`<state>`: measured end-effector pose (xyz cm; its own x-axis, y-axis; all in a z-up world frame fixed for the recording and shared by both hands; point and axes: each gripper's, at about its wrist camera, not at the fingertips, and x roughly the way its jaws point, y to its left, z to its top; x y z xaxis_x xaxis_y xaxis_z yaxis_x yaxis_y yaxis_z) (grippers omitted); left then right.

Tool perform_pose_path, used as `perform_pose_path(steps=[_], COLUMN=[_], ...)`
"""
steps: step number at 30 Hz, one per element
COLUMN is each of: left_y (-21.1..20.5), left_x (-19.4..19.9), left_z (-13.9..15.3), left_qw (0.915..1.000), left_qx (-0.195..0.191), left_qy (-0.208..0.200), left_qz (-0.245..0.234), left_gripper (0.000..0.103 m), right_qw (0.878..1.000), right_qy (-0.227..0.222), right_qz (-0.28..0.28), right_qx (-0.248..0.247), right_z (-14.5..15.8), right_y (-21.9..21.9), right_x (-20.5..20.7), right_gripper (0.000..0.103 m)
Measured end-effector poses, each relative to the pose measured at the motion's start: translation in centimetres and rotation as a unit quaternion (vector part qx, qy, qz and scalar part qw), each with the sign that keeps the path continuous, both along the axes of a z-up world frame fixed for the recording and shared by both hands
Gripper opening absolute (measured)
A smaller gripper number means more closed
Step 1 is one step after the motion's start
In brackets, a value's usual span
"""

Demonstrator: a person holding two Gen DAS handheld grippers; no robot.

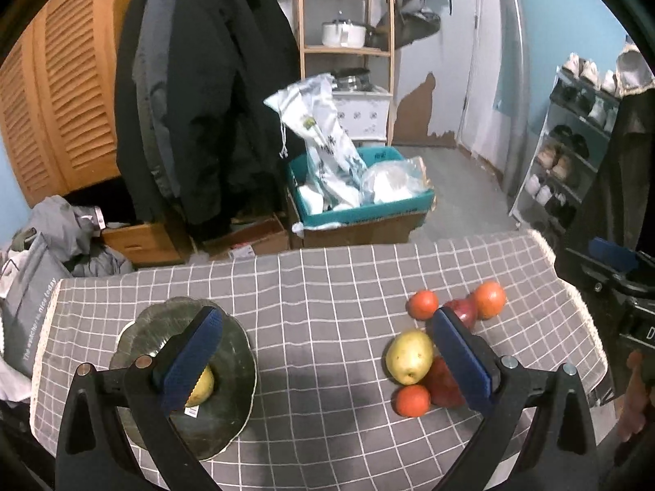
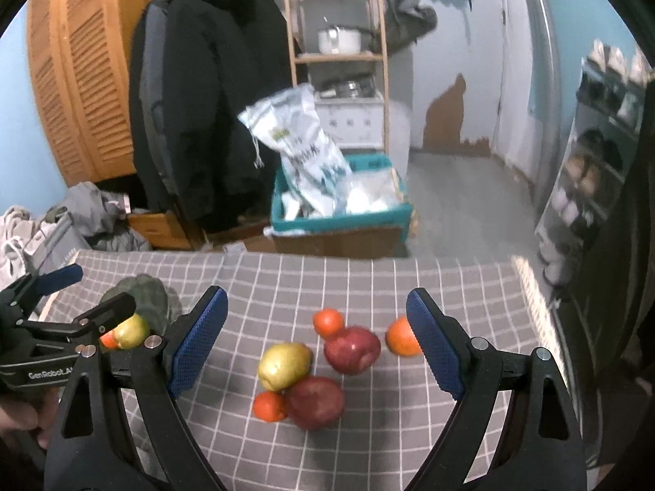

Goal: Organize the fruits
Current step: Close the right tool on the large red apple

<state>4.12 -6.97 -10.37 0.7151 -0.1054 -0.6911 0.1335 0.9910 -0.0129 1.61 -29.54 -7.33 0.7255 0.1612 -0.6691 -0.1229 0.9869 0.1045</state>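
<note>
Fruits [image 2: 303, 372] lie clustered on our grey checked tablecloth [image 1: 327, 286], between the right gripper's [image 2: 313, 343] wide-open jaws. Our left gripper [image 1: 327, 356], also spread empty, has a pear [image 1: 201, 386] on the plate [image 1: 229, 421] behind its left finger. Beyond both: coats [image 1: 204, 94], shelves [image 1: 348, 51], a shoe rack [image 1: 569, 151].

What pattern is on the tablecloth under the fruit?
Grey tablecloth with a grid of thin white lines, forming squares. It shows sharpest in the left wrist view.
</note>
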Motion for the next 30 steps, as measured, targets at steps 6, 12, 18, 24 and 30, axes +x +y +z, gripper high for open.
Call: perform_pose_path(steps=[6, 12, 18, 24, 30], left_y=[-0.9, -1.8, -2.2, -2.4, -2.4], left_x=[0.7, 1.5, 2.2, 2.7, 2.7], left_z=[-2.5, -5.2, -8.3, -11.2, -12.2], left_qw=[0.9995, 0.9982, 0.9958, 0.9920, 0.9906], left_qx=[-0.002, 0.018, 0.028, 0.029, 0.033], left_qy=[0.029, 0.057, 0.085, 0.122, 0.132], left_qz=[-0.008, -0.014, -0.015, -0.014, -0.014], left_gripper=[0.102, 0.102, 0.102, 0.102, 0.102], right_qw=[0.999, 0.996, 0.991, 0.984, 0.977], right_qy=[0.046, 0.090, 0.134, 0.175, 0.209], right_qz=[-0.009, 0.005, 0.014, 0.019, 0.024], right_qx=[-0.009, -0.028, -0.027, -0.023, -0.021], right_z=[-3.2, -6.6, -9.8, -12.6, -15.0], right_y=[-0.8, -0.2, 0.0, 0.3, 0.7], right_x=[0.8, 1.4, 2.1, 2.5, 2.9], right_gripper=[0.089, 0.089, 0.089, 0.089, 0.088])
